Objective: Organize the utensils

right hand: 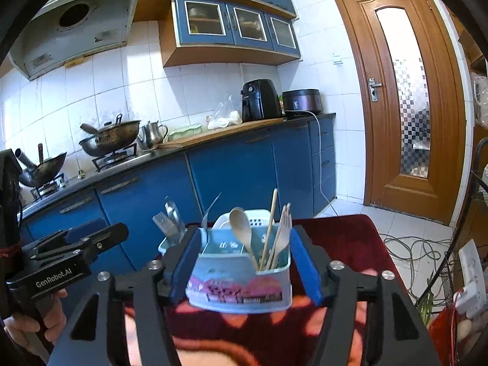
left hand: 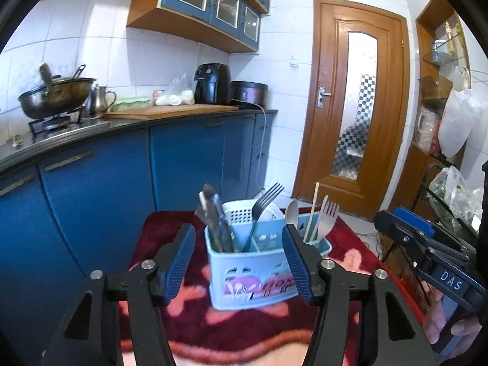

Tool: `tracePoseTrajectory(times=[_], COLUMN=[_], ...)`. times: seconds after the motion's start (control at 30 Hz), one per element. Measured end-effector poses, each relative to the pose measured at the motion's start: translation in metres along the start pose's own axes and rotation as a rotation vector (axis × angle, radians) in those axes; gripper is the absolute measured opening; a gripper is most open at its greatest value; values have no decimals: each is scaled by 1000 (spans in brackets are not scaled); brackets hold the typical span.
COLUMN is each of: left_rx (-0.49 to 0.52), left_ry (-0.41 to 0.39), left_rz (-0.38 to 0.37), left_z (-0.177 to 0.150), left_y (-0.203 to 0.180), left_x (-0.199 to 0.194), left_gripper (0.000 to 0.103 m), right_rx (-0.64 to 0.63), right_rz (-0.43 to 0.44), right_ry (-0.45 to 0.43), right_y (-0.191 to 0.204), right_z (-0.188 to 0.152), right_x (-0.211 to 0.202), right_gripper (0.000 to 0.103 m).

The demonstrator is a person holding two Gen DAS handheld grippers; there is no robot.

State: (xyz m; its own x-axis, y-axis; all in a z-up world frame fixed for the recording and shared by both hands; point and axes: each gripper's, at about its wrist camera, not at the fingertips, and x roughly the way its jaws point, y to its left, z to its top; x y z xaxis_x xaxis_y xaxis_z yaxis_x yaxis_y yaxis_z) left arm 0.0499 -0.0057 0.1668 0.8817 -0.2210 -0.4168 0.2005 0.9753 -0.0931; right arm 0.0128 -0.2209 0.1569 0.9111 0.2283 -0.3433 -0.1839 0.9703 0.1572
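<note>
A light blue utensil holder (left hand: 259,271) stands on a dark red patterned cloth (left hand: 231,329). Its left compartment holds metal knives (left hand: 215,216) and a dark metal fork (left hand: 263,206). Its right compartment holds a wooden spoon (left hand: 292,210), a chopstick (left hand: 312,210) and a wooden fork (left hand: 328,216). My left gripper (left hand: 241,262) is open and empty, its fingers either side of the holder, short of it. In the right wrist view the holder (right hand: 241,277), spoon (right hand: 241,225) and chopsticks (right hand: 270,228) show. My right gripper (right hand: 244,265) is open and empty, flanking the holder.
Blue kitchen cabinets (left hand: 122,183) and a counter with woks, a kettle and an air fryer (left hand: 212,84) stand behind. A wooden door (left hand: 353,100) is at the right. Cables (right hand: 411,244) lie on the tiled floor. A wire rack with bags (left hand: 448,189) is at far right.
</note>
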Motion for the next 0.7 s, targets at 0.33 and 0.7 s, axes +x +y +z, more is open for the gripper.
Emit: tracePoseTrajectory(times=[0.33,0.7], left_rx=[-24,-34], left_ry=[52,75], left_rz=[25,45], left_z=[-43,-93], left_y=[10,3], left_x=[-26,-16], left_gripper=[70,70], right_rx=[-19,-12], right_rz=[-8,-70], right_ry=[59,150], right_y=[18,4], right_z=[-45,-97], right_x=[-24,-18], right_gripper=[97,102])
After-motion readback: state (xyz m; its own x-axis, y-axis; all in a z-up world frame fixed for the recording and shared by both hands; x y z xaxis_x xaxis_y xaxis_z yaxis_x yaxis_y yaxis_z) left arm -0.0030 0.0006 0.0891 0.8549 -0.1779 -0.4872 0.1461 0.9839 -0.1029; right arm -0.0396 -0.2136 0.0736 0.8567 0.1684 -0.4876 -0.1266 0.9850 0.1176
